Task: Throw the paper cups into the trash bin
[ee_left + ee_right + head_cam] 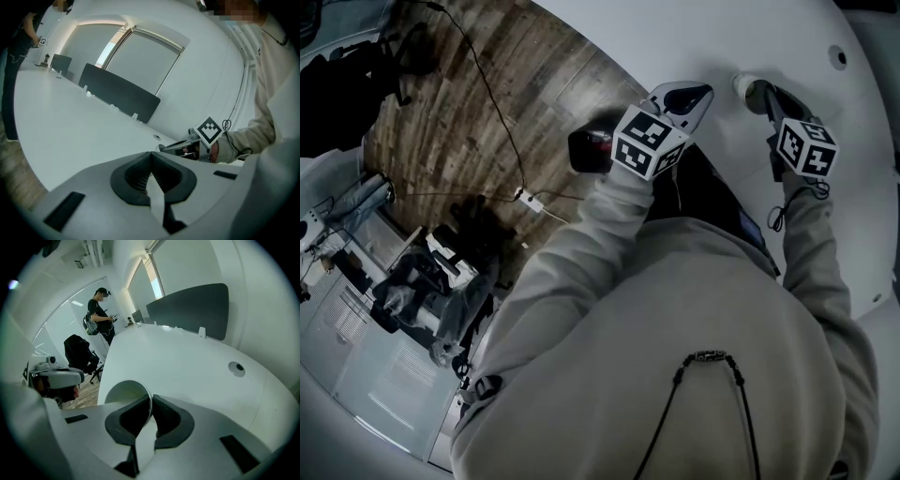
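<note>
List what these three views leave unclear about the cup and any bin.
- Paper cup: lower part cut off in the right gripper view by the right tool gripping its wall.
- Dark object on the floor: head view, partly covered by the left tool; whether it is a bin is unclear.

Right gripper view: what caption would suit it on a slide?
Right gripper jaws pinching a white paper cup by its rim at a white table.
</note>
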Tool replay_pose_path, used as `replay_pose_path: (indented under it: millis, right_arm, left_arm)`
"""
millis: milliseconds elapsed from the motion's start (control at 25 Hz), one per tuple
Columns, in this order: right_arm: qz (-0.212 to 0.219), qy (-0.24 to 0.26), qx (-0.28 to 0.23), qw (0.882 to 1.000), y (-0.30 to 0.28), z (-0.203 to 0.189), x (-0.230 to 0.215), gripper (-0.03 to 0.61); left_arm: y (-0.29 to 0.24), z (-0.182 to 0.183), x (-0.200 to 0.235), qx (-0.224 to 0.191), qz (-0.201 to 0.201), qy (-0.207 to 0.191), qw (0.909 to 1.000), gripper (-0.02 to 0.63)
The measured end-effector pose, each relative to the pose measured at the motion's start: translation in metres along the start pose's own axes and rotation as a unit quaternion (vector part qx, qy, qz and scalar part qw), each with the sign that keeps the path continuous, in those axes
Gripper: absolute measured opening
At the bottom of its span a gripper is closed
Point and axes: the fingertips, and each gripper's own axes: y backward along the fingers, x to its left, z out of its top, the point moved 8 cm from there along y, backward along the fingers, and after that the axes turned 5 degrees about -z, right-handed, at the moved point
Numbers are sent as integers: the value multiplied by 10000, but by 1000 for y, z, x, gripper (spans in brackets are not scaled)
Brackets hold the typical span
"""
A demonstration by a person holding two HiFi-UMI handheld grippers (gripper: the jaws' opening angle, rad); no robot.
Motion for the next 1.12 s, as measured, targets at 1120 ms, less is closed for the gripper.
replay_pose_path:
  millis: [1120]
  right_arm:
    - [-71,517,-2017,9781,163,117,43,41]
  left_arm:
    - [80,128,-84,-995,-27,-1525,9833,3]
